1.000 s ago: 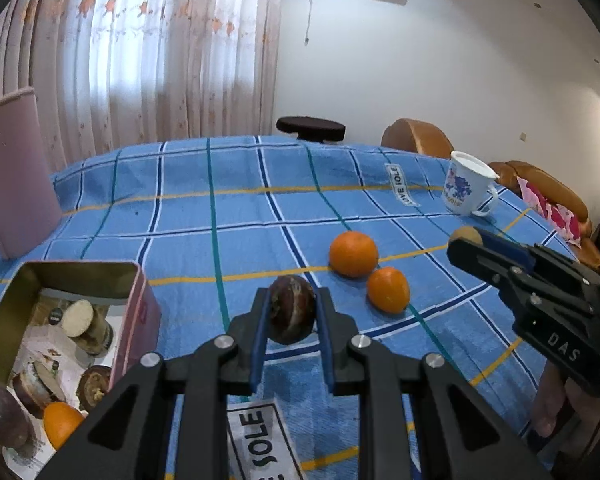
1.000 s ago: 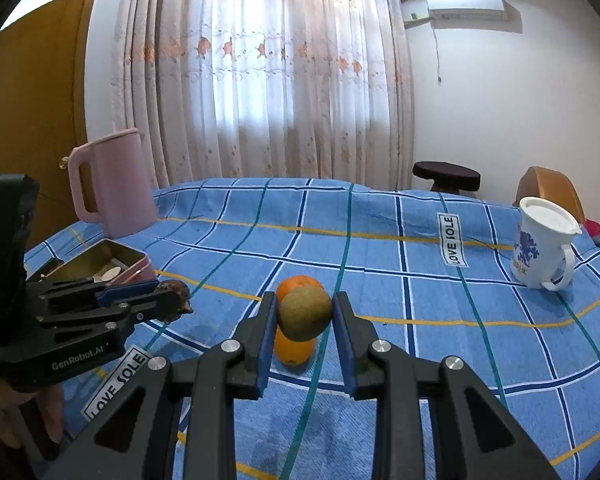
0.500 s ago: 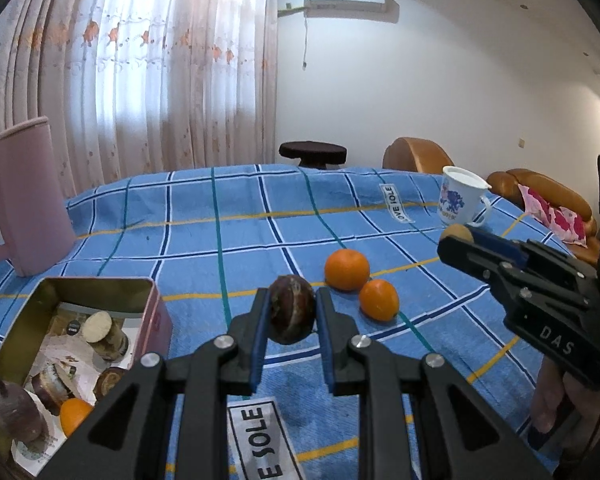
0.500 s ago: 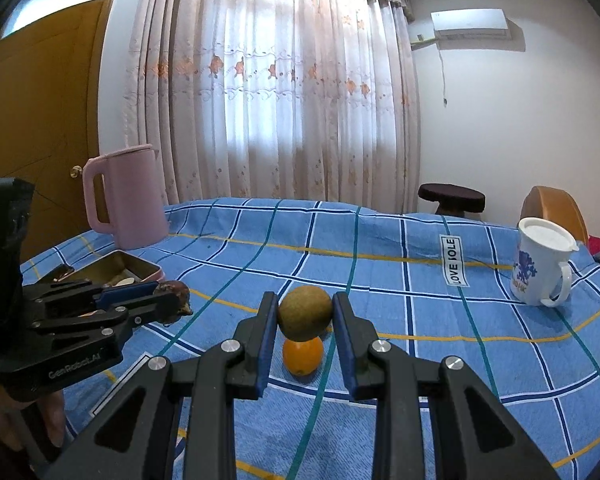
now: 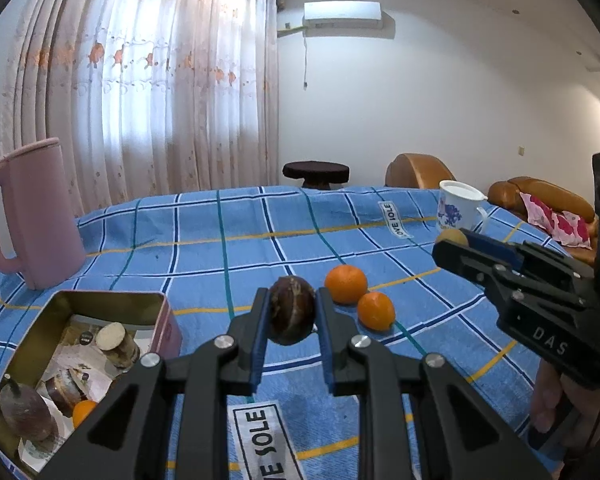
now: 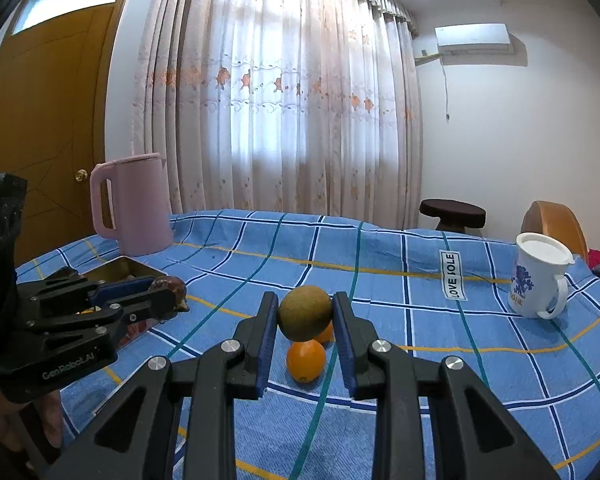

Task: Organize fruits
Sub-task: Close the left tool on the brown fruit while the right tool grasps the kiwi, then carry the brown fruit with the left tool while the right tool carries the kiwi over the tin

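Observation:
My left gripper (image 5: 291, 312) is shut on a dark brown round fruit (image 5: 291, 309), held above the blue checked cloth. My right gripper (image 6: 305, 316) is shut on a green-brown kiwi (image 6: 305, 312), also held above the cloth. Two oranges (image 5: 346, 283) (image 5: 376, 311) lie on the cloth beyond the left gripper; in the right wrist view one orange (image 6: 305, 361) shows under the kiwi. An open metal tin (image 5: 112, 307) at the lower left holds jars, a dark fruit and an orange. The right gripper shows at the right of the left wrist view (image 5: 452, 246), the left gripper at the left of the right wrist view (image 6: 168, 292).
A pink jug (image 5: 28, 216) stands at the back left beside the tin. A white mug with blue print (image 6: 538, 276) stands at the back right. A dark stool (image 5: 315, 171) and brown sofa (image 5: 540, 196) lie beyond the table.
Both grippers have risen and pulled back with their fruits, so the oranges and tin sit lower and more of the room shows. The grips are unchanged.

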### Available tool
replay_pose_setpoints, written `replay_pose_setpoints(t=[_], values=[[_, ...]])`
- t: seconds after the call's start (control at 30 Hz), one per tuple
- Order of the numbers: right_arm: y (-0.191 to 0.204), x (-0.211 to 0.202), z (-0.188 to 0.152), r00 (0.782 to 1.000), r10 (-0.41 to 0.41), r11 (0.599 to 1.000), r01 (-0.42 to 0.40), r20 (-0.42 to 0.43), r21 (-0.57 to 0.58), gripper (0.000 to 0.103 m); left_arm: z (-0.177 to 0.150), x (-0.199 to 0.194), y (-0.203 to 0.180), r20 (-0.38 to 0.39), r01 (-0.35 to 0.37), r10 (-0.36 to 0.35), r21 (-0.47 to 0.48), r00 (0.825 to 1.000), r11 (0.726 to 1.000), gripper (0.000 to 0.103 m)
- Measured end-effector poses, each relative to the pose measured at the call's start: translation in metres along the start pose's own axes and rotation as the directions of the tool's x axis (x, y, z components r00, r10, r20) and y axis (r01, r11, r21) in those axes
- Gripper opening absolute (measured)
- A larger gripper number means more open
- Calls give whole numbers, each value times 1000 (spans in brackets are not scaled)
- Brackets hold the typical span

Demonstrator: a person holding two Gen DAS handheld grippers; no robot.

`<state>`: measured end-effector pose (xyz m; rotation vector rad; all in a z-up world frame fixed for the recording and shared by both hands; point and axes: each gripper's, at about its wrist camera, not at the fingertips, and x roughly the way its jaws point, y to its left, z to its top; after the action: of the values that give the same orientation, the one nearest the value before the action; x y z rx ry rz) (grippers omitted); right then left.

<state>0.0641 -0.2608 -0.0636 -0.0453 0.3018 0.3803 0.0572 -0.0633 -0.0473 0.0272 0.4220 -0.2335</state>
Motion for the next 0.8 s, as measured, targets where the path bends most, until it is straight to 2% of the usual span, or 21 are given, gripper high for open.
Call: replay_pose_setpoints(t=[0.2,0.43,0.53,0.57,0.6,0.67,0.8], values=[[1,-3,0,1000,6,1000,-6,13,-8,29,-1,-5,-4,25,-6,6,14,1000,1000,19],[5,-2,0,1000,10,1000,-10,3,-17,29,1,-2,7,-6,16,-16,-25,1000,1000,19],[4,-4,0,1000,7,1000,-7,6,-10,29,0,0,18,-50,39,-42,-67,998,997,35],[4,-4,-1,1000,6,1000,-6,3,-9,29,0,-3,23,-50,44,-48,-81,998,996,49],[4,-5,-1,1000,5,1000,-5,0,-9,29,-1,-6,26,-54,28,-32,-82,998,996,68],[4,-8,-3,1000,14,1000,-14,-11,-3,29,-2,-12,29,-59,31,-36,-94,998,995,75],[3,-19,-7,999,23,1000,-23,-38,14,29,-4,-19,13,-108,123,-131,-76,985,989,79]])
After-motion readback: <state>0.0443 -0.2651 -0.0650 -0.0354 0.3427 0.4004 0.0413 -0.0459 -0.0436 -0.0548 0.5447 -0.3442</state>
